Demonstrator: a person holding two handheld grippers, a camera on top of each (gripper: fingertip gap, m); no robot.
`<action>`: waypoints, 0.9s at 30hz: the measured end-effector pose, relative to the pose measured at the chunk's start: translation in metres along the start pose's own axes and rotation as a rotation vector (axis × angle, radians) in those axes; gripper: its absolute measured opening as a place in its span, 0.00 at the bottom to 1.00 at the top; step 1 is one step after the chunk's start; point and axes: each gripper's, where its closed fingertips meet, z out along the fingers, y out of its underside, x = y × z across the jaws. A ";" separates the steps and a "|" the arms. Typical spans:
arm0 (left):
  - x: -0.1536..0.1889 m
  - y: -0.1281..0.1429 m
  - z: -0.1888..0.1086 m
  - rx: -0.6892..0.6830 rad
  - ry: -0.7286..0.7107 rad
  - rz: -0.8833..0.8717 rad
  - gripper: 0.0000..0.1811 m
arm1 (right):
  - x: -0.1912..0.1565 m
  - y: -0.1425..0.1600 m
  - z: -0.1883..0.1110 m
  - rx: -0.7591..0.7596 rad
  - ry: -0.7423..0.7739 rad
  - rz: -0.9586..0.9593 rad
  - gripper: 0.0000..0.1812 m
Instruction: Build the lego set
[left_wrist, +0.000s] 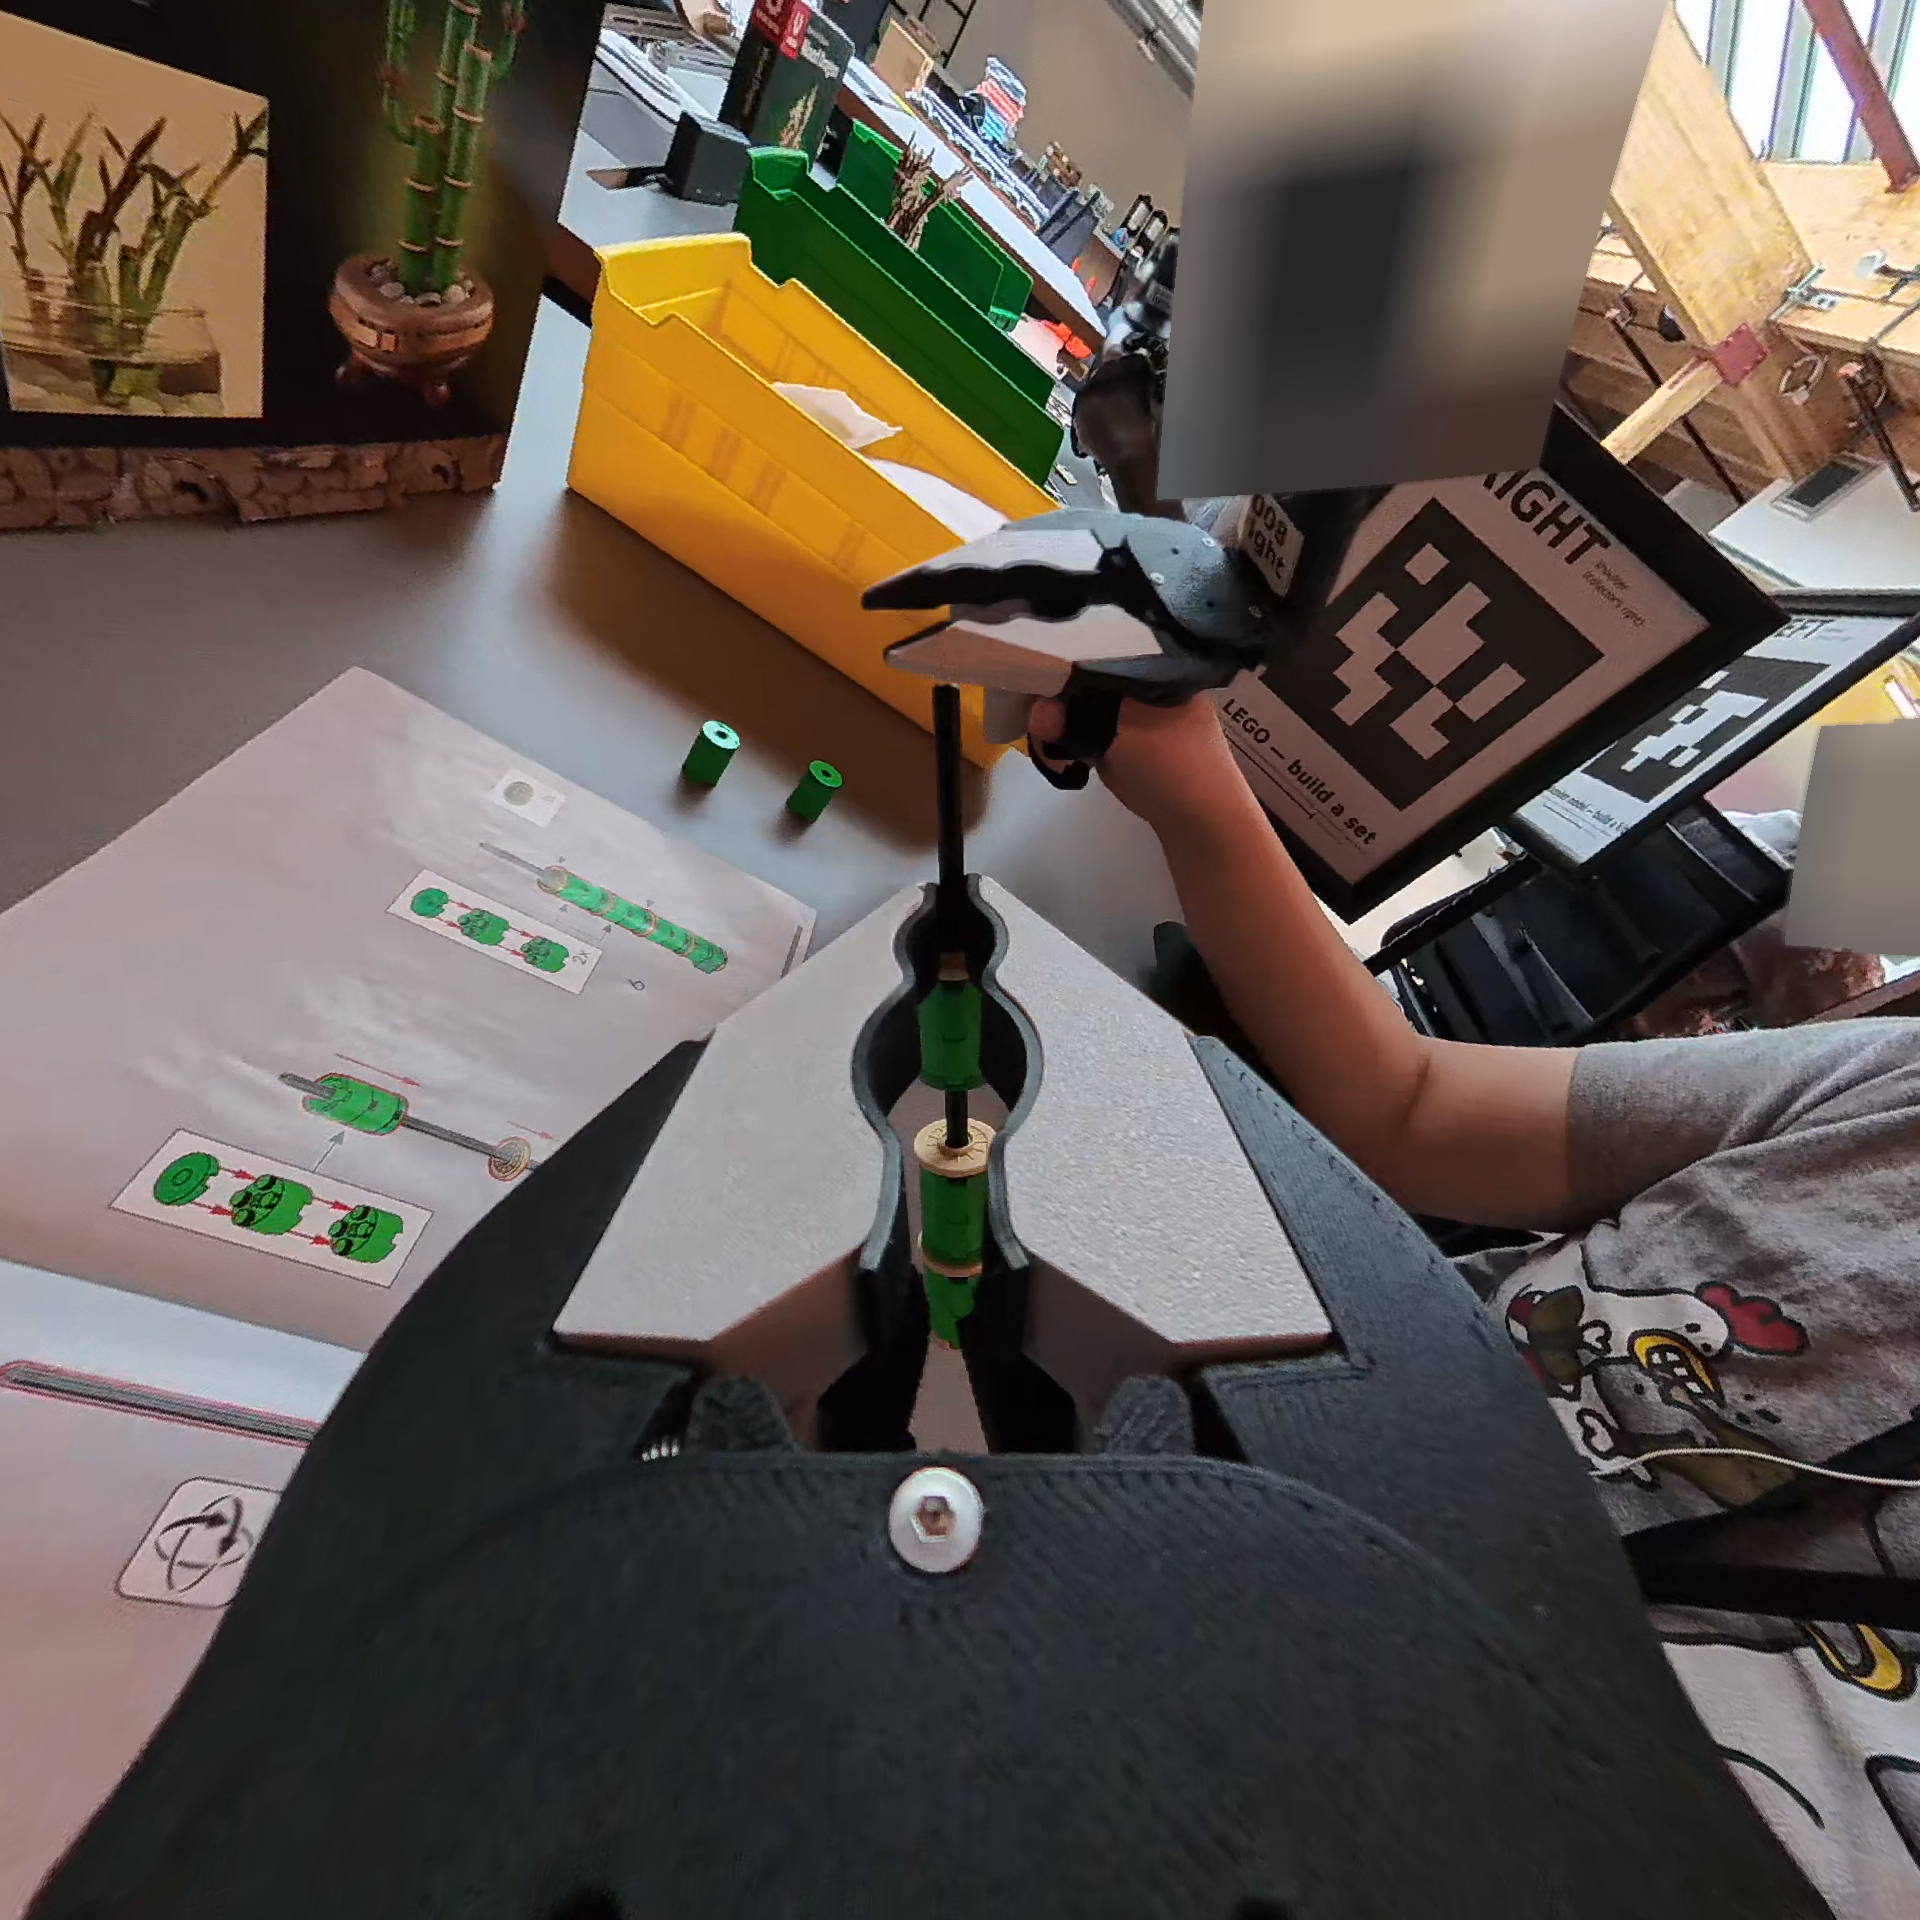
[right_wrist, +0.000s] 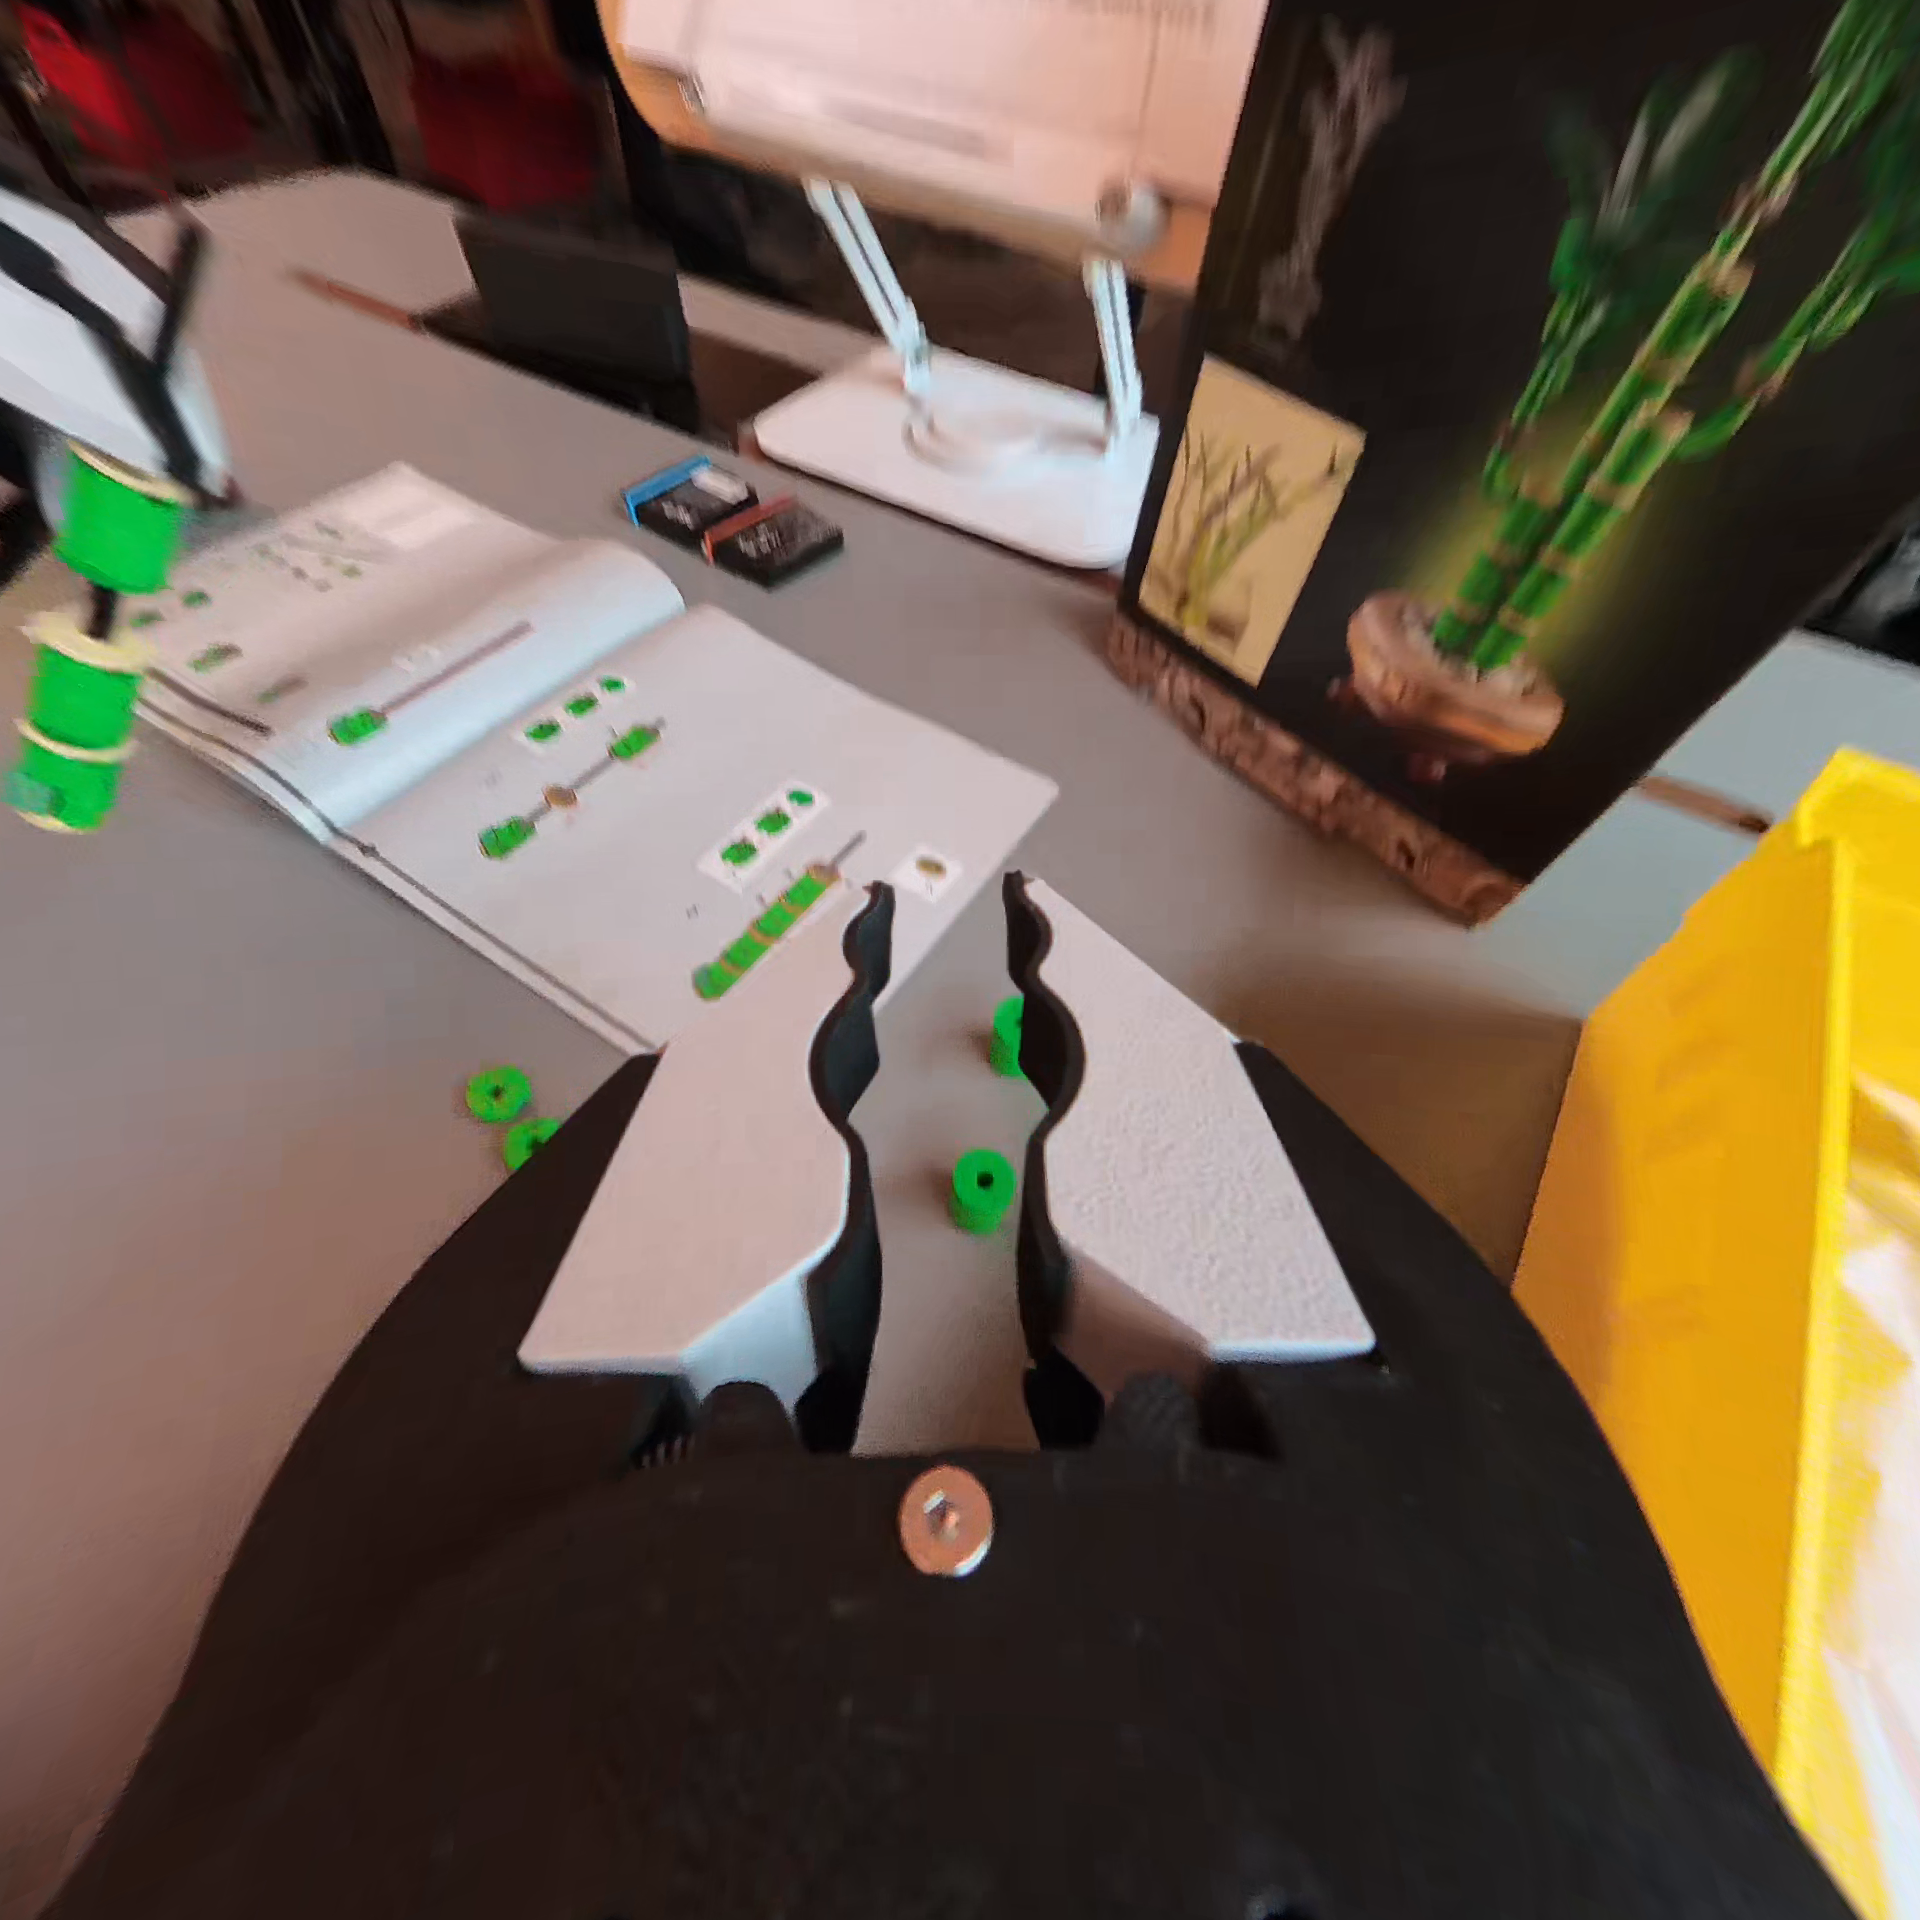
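Note:
My left gripper (left_wrist: 948, 891) is shut on a bamboo stalk (left_wrist: 951, 1049): a black axle threaded with green round bricks and tan discs. The bare axle end (left_wrist: 945, 790) sticks out past the fingertips. My right gripper (left_wrist: 878, 627) hovers just above that axle end, open and empty; it also shows in the right wrist view (right_wrist: 945, 904). Two green round bricks (left_wrist: 711, 750) (left_wrist: 815, 790) lie on the table beyond. In the right wrist view they lie under the open fingers (right_wrist: 981, 1190) (right_wrist: 1006, 1034). The stalk (right_wrist: 83, 644) is at the far left there.
The open instruction booklet (left_wrist: 312, 987) lies left on the grey table. A yellow bin (left_wrist: 769, 447) and a green bin (left_wrist: 883, 260) stand behind. The set's box (right_wrist: 1507, 468) stands at the back. Two more green bricks (right_wrist: 498, 1094) lie beside the booklet. A white stand (right_wrist: 966, 447) is farther back.

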 end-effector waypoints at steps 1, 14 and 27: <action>-0.001 0.000 0.000 0.000 -0.002 0.000 0.00 | 0.001 0.009 0.002 -0.050 -0.002 0.014 0.12; -0.006 -0.003 -0.011 0.017 -0.007 -0.016 0.00 | 0.004 0.079 0.008 -0.408 -0.011 0.061 0.19; -0.011 -0.019 -0.055 0.117 -0.017 -0.049 0.00 | 0.007 0.098 0.007 -0.495 -0.009 0.098 0.20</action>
